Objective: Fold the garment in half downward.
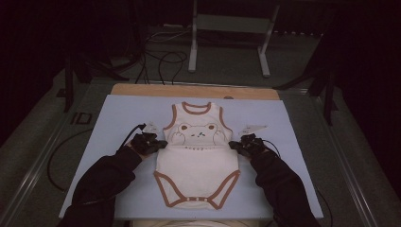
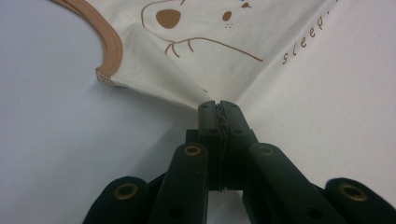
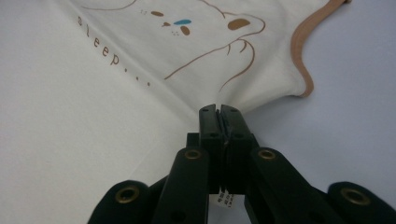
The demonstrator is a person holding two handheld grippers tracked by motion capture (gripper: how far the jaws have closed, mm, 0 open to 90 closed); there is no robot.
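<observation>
A cream baby bodysuit (image 1: pixel 197 161) with brown trim and a bear print lies flat on the pale blue mat (image 1: pixel 113 118), neck toward the far side. My left gripper (image 1: pixel 161 144) is shut on the bodysuit's left side edge, just below the armhole. In the left gripper view the cloth (image 2: pixel 154 74) is pinched between the closed jaws of the left gripper (image 2: pixel 219 103) and pulls into a fold. My right gripper (image 1: pixel 232 144) is shut on the opposite side edge. The right gripper view has the fabric (image 3: pixel 261 88) gathered into the right gripper's (image 3: pixel 218 108) closed tips, with a small white label below them.
The mat lies on a wooden board (image 1: pixel 142 90) whose far edge shows. Cables (image 1: pixel 161 61) and a metal stand (image 1: pixel 194 42) are on the floor beyond. Dark sleeves (image 1: pixel 104 179) reach in from the near edge. Bare mat lies to either side of the garment.
</observation>
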